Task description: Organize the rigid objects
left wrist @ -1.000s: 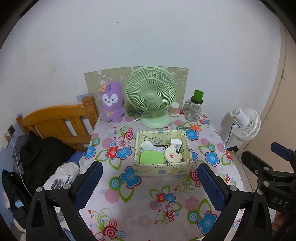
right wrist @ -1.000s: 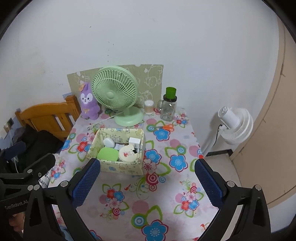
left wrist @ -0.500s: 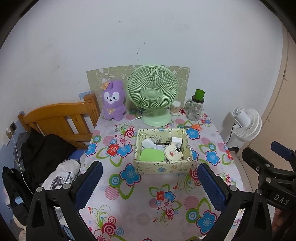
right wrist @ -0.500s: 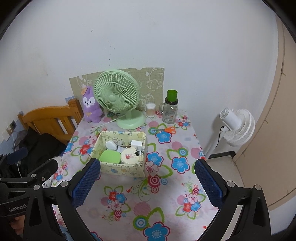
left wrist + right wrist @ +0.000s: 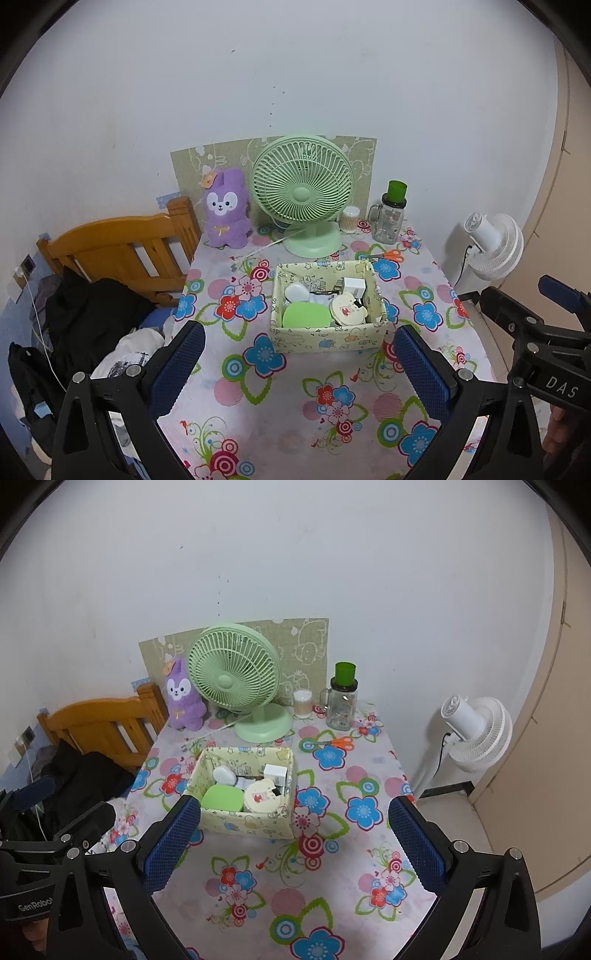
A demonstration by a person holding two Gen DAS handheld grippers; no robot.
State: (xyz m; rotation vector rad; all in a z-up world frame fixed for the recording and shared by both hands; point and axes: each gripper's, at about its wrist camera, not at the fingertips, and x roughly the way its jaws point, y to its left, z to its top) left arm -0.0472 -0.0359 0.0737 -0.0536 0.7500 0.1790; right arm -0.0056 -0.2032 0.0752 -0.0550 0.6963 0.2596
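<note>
A pale yellow patterned box (image 5: 328, 338) (image 5: 243, 825) stands mid-table and holds a green oval case (image 5: 306, 315) (image 5: 222, 799), a round cream tin (image 5: 349, 310) (image 5: 263, 796), a white charger cube (image 5: 354, 286) (image 5: 275, 774) and a white round item (image 5: 296, 294) (image 5: 224, 775). Orange scissors (image 5: 386, 255) (image 5: 338, 741) lie on the cloth behind the box. My left gripper (image 5: 301, 363) is open and empty, held above the table's near part. My right gripper (image 5: 291, 845) is open and empty, just in front of the box.
At the back stand a green desk fan (image 5: 303, 195) (image 5: 234, 675), a purple plush rabbit (image 5: 223, 208) (image 5: 183, 694), a jar of cotton swabs (image 5: 349, 219) (image 5: 302, 703) and a glass jug with green lid (image 5: 391, 214) (image 5: 341, 698). A wooden bed frame (image 5: 118, 247) stands left, a white floor fan (image 5: 491, 243) (image 5: 476, 731) right.
Both grippers have drawn back and up from the table, so the box and fan look smaller. Nothing on the table has moved.
</note>
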